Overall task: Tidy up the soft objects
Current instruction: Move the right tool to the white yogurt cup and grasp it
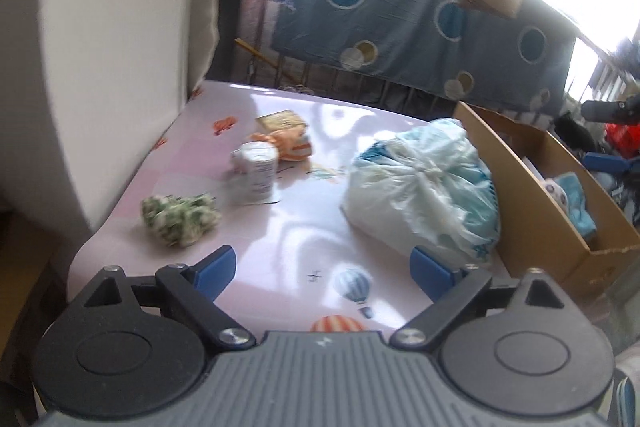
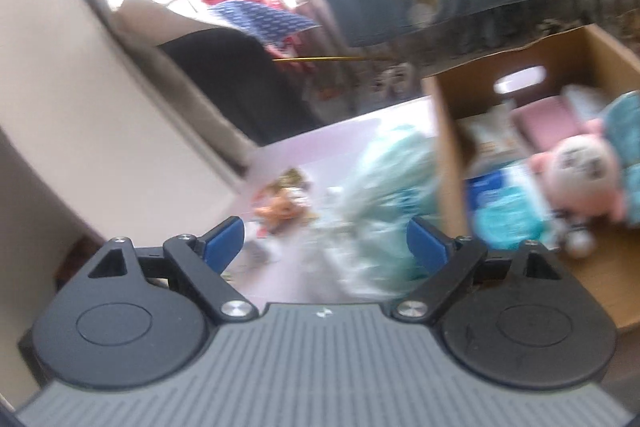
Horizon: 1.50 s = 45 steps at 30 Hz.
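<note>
pink table (image 1: 280, 235) with balloon prints, green-white fuzzy toy (image 1: 180, 217), pale blue-white plastic bag (image 1: 424, 195), brown cardboard box (image 1: 532, 187), pink plush (image 2: 580, 171)

A bare lane of pink patterned surface (image 1: 288, 239) runs between a green-and-white fuzzy bundle (image 1: 180, 221) and a knotted pale-blue plastic bag (image 1: 424, 187), which crowds the brown cardboard box (image 1: 532, 203); a white cylindrical container (image 1: 258, 171) blocks the far end.
</note>
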Each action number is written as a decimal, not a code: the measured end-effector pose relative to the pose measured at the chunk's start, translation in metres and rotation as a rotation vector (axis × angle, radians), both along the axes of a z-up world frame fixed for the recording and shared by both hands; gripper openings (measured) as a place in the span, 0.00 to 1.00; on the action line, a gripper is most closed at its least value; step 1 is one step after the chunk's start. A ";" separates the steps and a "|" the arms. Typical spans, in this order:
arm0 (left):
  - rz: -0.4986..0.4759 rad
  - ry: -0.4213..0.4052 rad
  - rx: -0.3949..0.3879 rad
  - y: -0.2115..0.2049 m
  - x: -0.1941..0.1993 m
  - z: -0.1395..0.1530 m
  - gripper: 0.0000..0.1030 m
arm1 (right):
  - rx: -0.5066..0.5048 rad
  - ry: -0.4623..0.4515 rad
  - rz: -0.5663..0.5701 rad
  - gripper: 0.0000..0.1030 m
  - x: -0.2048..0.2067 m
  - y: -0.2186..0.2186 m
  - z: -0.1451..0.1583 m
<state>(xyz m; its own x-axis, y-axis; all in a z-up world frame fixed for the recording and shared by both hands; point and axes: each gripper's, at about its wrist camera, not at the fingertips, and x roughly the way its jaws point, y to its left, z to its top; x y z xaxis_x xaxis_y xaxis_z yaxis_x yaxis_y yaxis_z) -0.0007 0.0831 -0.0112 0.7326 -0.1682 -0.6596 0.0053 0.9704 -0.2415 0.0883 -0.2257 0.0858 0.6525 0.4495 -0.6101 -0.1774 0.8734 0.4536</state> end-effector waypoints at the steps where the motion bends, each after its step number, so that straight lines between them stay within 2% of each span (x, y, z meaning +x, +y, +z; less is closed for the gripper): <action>1: 0.014 0.001 -0.008 0.007 0.000 -0.001 0.94 | 0.021 0.010 0.012 0.87 0.003 0.009 -0.004; 5: 0.057 -0.016 -0.035 0.029 0.004 -0.004 1.00 | 0.075 0.069 0.089 0.87 0.022 0.056 -0.023; 8: 0.089 -0.009 -0.054 0.042 0.014 -0.011 1.00 | 0.060 0.082 0.175 0.87 0.041 0.100 -0.034; 12: 0.179 0.000 -0.074 0.068 0.014 -0.023 1.00 | 0.023 0.111 0.286 0.87 0.082 0.161 -0.057; 15: 0.266 0.020 -0.054 0.093 0.010 -0.031 1.00 | -0.044 0.113 0.334 0.86 0.116 0.205 -0.077; 19: 0.364 0.038 -0.023 0.128 0.002 -0.038 0.99 | -0.205 0.107 0.370 0.85 0.152 0.260 -0.117; 21: 0.397 0.054 -0.020 0.143 0.000 -0.040 0.96 | -0.282 0.138 0.362 0.83 0.166 0.282 -0.140; 25: 0.421 0.055 -0.008 0.161 -0.010 -0.040 0.90 | -0.376 0.177 0.344 0.72 0.178 0.307 -0.176; 29: 0.414 0.053 -0.011 0.164 -0.019 -0.039 0.80 | -0.420 0.173 0.301 0.46 0.178 0.315 -0.193; 34: 0.372 0.062 -0.026 0.158 -0.024 -0.041 0.69 | -0.311 0.195 0.217 0.44 0.176 0.295 -0.191; 38: 0.326 0.055 -0.046 0.155 -0.028 -0.041 0.61 | -0.079 0.275 0.133 0.43 0.162 0.258 -0.187; 43: 0.248 0.031 -0.055 0.144 -0.035 -0.038 0.54 | 0.157 0.342 0.049 0.44 0.105 0.206 -0.182; 45: 0.207 0.031 -0.052 0.139 -0.036 -0.038 0.46 | 0.242 0.388 0.007 0.44 0.083 0.186 -0.190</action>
